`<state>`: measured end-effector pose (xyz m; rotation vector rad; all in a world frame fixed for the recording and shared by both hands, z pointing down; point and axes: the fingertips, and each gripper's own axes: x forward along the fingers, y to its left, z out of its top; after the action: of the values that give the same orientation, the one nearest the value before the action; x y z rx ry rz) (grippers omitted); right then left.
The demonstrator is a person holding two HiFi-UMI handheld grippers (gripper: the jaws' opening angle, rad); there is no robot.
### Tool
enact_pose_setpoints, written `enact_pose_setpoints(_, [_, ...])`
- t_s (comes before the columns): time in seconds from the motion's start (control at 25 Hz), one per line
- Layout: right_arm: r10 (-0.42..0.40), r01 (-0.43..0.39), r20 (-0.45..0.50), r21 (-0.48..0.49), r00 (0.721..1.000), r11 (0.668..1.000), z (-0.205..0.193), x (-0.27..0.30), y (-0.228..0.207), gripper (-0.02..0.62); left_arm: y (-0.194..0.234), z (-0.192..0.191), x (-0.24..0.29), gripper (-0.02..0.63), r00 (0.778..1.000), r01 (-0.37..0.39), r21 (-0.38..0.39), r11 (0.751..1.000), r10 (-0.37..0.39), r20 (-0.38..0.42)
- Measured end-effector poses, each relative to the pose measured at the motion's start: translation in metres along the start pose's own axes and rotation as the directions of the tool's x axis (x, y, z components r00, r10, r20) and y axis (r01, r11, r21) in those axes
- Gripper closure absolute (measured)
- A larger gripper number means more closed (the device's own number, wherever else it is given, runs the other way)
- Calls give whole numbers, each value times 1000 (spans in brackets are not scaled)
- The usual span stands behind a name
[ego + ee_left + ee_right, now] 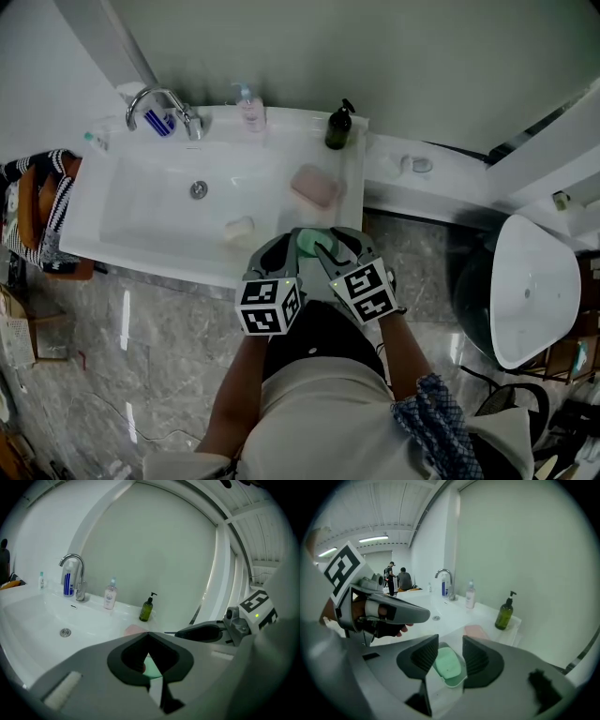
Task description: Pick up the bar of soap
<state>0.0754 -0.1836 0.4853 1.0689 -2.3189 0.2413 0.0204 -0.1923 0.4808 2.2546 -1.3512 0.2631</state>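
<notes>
**Desk:** Two grippers at the washbasin [141, 220] edge. What is the state of play?

**Photographer:** The right gripper [450, 643] hangs with its jaws apart above a green bar of soap [448, 663]. The bar lies in its green dish [458, 682] on the basin top's near right corner, and the pads are not touching it. The left gripper [148, 633] has its jaws closed tip to tip, holding nothing.

**Desk:** How best to take it?

**Photographer:** By my reading, lower the right jaws until the ribbed pads straddle the bar's long sides above the dish rim. Close gently — soap by a basin is likely slick — then lift straight up so the dish stays put.

**Desk:** What does each view add?

**Photographer:** Only the right gripper view shows the gap with the bar centred beneath it. The left gripper view offers just a green sliver behind its closed tips. The head view alone shows a pale bar [239, 228] down in the basin — and places a pink bar [316, 186] on the counter beyond the dish, near the dark pump bottle [338, 127].
</notes>
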Motion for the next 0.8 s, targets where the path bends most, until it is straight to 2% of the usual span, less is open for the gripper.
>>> enact_pose_setpoints(0.24, [26, -31, -57, -78, 998, 997, -6, 7, 4, 401, 4, -4, 2, 598, 1000, -11, 22, 1000, 12, -16])
enact_pose_setpoints(0.36, [31, -37, -74, -86, 997, 996, -9, 9, 5, 376, 5, -8, 4, 598, 999, -16, 38, 999, 17, -28])
enact_pose_setpoints(0.8, [80, -109, -187, -149, 979, 983, -30, 27, 13, 322, 15, -10, 6, 598, 999, -34, 13, 999, 35, -35])
